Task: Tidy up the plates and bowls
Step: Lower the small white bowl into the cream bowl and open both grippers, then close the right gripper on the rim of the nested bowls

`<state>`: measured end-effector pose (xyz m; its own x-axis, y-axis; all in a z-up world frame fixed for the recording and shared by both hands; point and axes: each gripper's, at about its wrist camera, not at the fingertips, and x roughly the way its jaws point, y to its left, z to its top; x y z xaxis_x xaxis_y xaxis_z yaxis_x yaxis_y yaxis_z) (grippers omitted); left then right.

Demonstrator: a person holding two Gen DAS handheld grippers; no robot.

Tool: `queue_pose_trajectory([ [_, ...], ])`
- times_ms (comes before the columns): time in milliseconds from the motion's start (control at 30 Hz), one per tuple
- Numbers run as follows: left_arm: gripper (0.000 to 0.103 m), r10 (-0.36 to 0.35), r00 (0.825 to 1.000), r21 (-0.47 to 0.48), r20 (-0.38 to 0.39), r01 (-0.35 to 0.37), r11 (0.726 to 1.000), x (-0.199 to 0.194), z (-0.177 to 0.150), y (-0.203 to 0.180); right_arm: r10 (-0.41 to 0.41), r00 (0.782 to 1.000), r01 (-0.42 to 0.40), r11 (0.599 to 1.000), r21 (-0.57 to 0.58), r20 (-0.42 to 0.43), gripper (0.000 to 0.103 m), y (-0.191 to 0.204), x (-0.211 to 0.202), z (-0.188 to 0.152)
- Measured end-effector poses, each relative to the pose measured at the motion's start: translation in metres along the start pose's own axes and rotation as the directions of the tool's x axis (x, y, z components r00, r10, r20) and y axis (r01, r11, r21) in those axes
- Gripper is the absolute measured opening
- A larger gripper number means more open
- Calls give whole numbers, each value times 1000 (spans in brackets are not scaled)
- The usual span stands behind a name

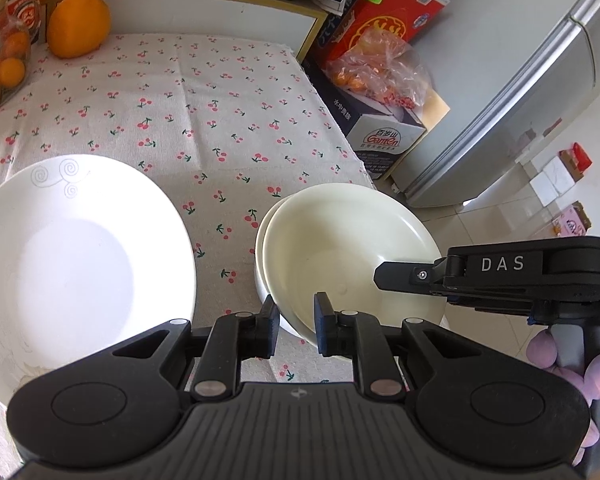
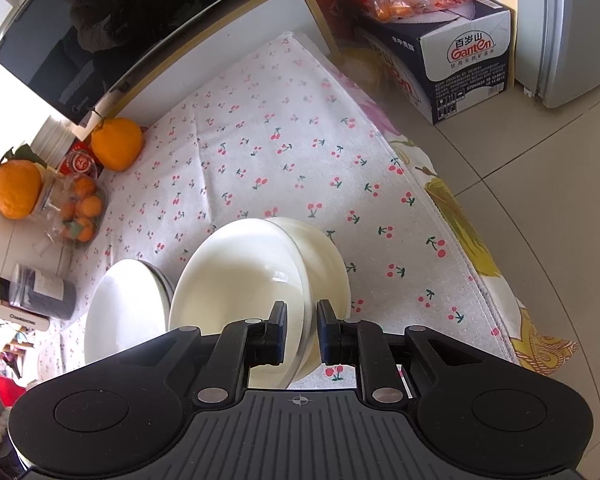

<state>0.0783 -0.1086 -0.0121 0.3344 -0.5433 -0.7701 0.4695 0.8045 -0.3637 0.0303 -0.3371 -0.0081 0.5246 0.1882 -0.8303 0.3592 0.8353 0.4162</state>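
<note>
Two cream bowls sit nested, the top bowl (image 1: 348,256) tilted in the lower bowl (image 2: 326,264), near the right edge of the cherry-print cloth (image 1: 204,112) on the counter. The left hand-held gripper (image 1: 296,320) pinches the top bowl's near rim; the right hand-held gripper (image 2: 302,334) pinches its rim on the other side. A white plate (image 1: 80,248) lies just left of the bowls.

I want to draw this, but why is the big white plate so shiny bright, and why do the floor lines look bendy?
In the left wrist view, sunlight washes out the white plate, hiding its detail except faint swirls. In the right wrist view, the fisheye lens bends the floor tiles into curves; the cream bowl glares too.
</note>
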Motion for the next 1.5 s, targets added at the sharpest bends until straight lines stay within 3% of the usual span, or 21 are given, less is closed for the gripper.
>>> queue_pose_trajectory([
  [500, 18, 41, 999, 99, 24, -43, 994, 3, -3, -7, -48, 999, 49, 995, -86, 18, 19, 10, 2, -2],
  [733, 26, 38, 999, 130, 35, -42, 991, 4, -3, -7, -47, 999, 49, 995, -91, 19, 19, 8, 1, -1],
  [800, 26, 33, 999, 142, 40, -39, 989, 4, -3, -8, -48, 999, 50, 994, -93, 21, 24, 7, 0, -1],
  [900, 34, 24, 999, 168, 44, -31, 985, 4, -4, -8, -41, 999, 44, 993, -106, 27, 33, 8, -1, -1],
  [1000, 52, 17, 998, 202, 59, -29, 979, 2, -7, -11, -35, 998, 40, 992, -120, 45, 51, 9, -4, -1],
  [1133, 74, 12, 996, 257, 88, -34, 966, -2, -10, -16, 0, 998, 8, 991, -135, 60, 61, 9, -8, 0],
  [1200, 82, 5, 995, 287, 100, -33, 957, -5, -13, -19, 19, 998, -10, 990, -144, 63, 73, 9, -9, -1],
  [1267, 94, 1, 994, 322, 111, -37, 946, -6, -14, -22, 31, 997, -18, 986, -166, 77, 76, 11, -11, -2],
  [1367, 100, 5, 992, 375, 126, -52, 925, -7, -17, -25, 34, 992, -5, 973, -232, 121, 84, 13, -14, -6],
  [1500, 102, 12, 992, 454, 128, -69, 888, -5, -22, -26, 51, 971, 39, 931, -363, 234, 89, 17, -24, -14],
])
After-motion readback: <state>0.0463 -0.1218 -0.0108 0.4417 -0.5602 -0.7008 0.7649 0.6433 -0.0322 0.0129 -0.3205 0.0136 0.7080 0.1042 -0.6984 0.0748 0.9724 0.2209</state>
